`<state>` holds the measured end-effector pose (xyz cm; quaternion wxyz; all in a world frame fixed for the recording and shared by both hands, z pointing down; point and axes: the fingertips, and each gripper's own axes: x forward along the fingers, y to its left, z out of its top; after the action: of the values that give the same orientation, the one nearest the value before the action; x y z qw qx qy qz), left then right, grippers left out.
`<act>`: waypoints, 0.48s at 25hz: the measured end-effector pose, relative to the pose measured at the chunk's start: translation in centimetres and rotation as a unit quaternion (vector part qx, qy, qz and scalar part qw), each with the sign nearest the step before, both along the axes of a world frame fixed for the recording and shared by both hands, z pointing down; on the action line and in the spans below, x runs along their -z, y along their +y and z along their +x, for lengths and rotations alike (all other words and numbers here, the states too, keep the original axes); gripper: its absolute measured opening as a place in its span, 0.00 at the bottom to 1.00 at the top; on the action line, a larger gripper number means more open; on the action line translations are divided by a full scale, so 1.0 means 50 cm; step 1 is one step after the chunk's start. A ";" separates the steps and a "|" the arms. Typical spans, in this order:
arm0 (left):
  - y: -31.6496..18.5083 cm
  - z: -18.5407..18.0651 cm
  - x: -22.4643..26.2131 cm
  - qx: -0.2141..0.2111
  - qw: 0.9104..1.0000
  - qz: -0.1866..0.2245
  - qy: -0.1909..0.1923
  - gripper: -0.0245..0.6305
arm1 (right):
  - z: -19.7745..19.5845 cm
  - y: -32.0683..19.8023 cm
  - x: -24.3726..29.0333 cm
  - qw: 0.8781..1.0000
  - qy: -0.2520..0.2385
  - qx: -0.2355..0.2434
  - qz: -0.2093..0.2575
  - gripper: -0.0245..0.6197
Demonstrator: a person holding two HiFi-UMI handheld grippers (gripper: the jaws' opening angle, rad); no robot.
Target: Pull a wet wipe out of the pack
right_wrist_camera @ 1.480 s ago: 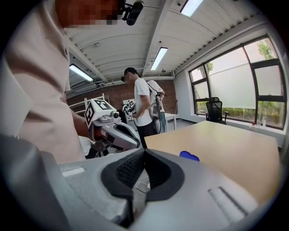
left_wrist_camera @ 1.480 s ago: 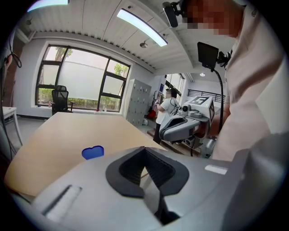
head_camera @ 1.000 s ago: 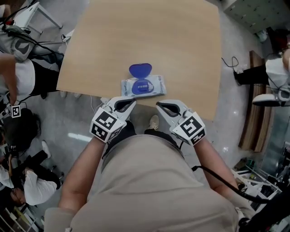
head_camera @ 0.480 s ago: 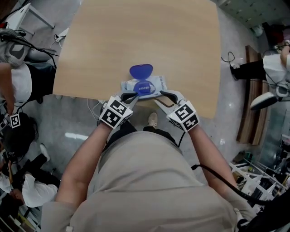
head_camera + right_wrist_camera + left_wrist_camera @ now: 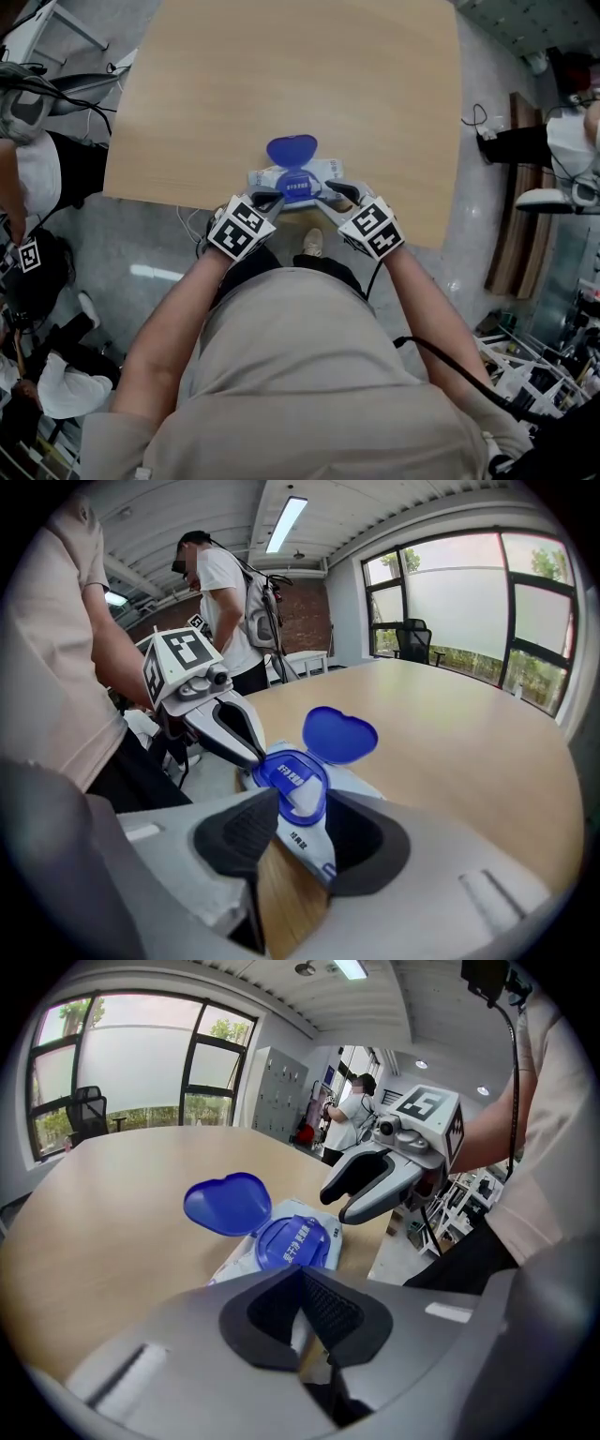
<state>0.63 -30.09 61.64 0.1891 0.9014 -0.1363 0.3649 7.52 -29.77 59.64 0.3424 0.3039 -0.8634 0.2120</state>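
A white wet wipe pack lies near the front edge of the wooden table. Its blue heart-shaped lid is flipped up, and white wipe shows in the blue-ringed opening. My left gripper is shut, with its tip at the pack's near left side and nothing between the pads. My right gripper has just opened. It stands open at the pack's near right side, and the pack's near end shows in the gap between its jaws, untouched by the pads.
The table's front edge runs just under both grippers. Bystanders stand on the floor to the left, and another person with a backpack stands behind. Cables and a wooden board lie on the floor to the right.
Both grippers have come forward and down from in front of the table to the pack's near edge. The right gripper's jaws have spread apart; the left stays shut.
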 end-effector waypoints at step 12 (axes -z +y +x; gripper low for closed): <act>0.000 0.006 -0.023 -0.013 1.000 -0.012 -0.007 0.04 | -0.022 -0.024 -0.056 0.996 0.046 0.070 -0.022 0.26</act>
<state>0.94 -30.07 62.80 0.1943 0.8980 -0.1216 0.3755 6.42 -30.98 62.45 0.4022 0.2442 -0.8612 0.1920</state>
